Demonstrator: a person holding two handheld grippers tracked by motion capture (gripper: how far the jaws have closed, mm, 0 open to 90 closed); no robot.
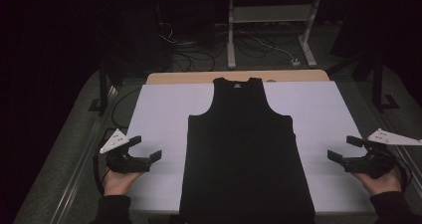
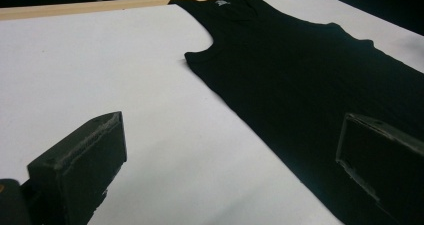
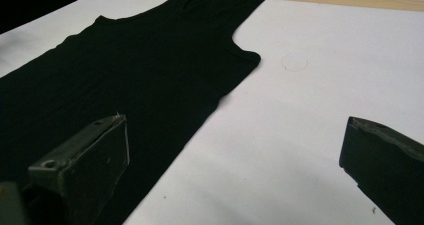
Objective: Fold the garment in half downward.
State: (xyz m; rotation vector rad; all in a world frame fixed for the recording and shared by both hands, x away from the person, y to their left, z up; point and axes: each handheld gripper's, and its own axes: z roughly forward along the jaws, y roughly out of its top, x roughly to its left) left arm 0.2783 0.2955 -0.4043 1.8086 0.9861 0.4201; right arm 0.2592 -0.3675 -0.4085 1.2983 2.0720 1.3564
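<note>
Evidently the work in hand was one black sleeveless cotton vest (image 1: 246, 149), which lay flat and face up on the white-covered table (image 1: 159, 109), neck away from the person and hem at the near edge. It sat squarely between the two tongs, apart from both.

The left gripper (image 1: 148, 151) hovered just off the vest's left side seam, its jaws spread wide with nothing between them; in the left gripper view the garment's edge ran under the farther jaw, untouched. The right gripper (image 1: 344, 149) mirrored it off the right seam, jaws equally spread and empty, a little farther from the cloth.

To do the first grasp well, each gripper would probably need to come in low and level, slide one jaw under the fabric edge and close on both layers at once, at matching heights on the two seams, so that the vest lifted or folded evenly and did not skew. Pinching only the top layer would likely drag the cloth and wrinkle it.

Counted: one vest, one table, two grippers, two hands.
</note>
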